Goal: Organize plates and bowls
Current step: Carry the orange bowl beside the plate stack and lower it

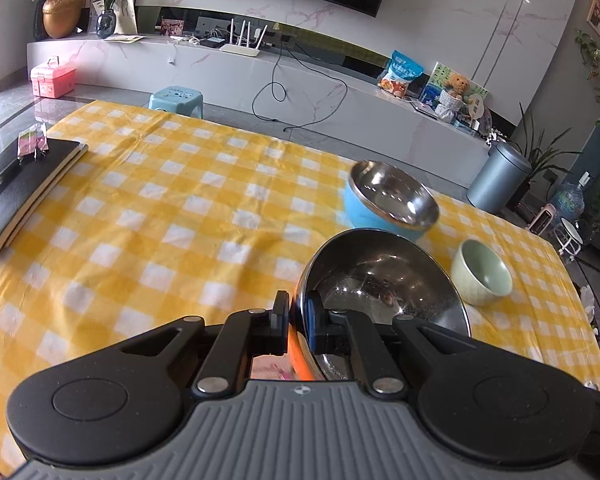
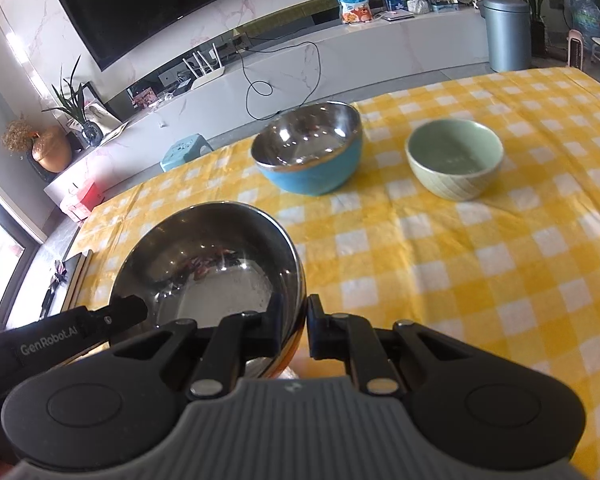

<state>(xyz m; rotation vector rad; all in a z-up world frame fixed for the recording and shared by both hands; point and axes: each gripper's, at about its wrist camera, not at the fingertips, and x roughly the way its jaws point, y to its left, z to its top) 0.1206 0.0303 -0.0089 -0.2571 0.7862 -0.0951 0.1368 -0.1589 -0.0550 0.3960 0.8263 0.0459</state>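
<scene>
A steel bowl with an orange outside [image 1: 380, 280] hangs tilted above the yellow checked tablecloth [image 1: 160, 220], held from both sides. My left gripper [image 1: 298, 304] is shut on its left rim. In the right wrist view the same bowl [image 2: 208, 264] fills the lower left, and my right gripper [image 2: 305, 312] is shut on its right rim. The left gripper's dark finger [image 2: 124, 314] shows at the opposite rim. A blue steel-lined bowl [image 1: 392, 200] [image 2: 308, 148] and a pale green ceramic bowl [image 1: 482, 272] [image 2: 454, 156] stand upright on the cloth beyond, side by side and apart.
A black notebook [image 1: 24, 188] with a small wrapper on it lies at the table's far left edge. Beyond the table are a teal stool [image 1: 176, 98], a marble media bench with a TV above, and a grey bin [image 1: 500, 180] on the floor.
</scene>
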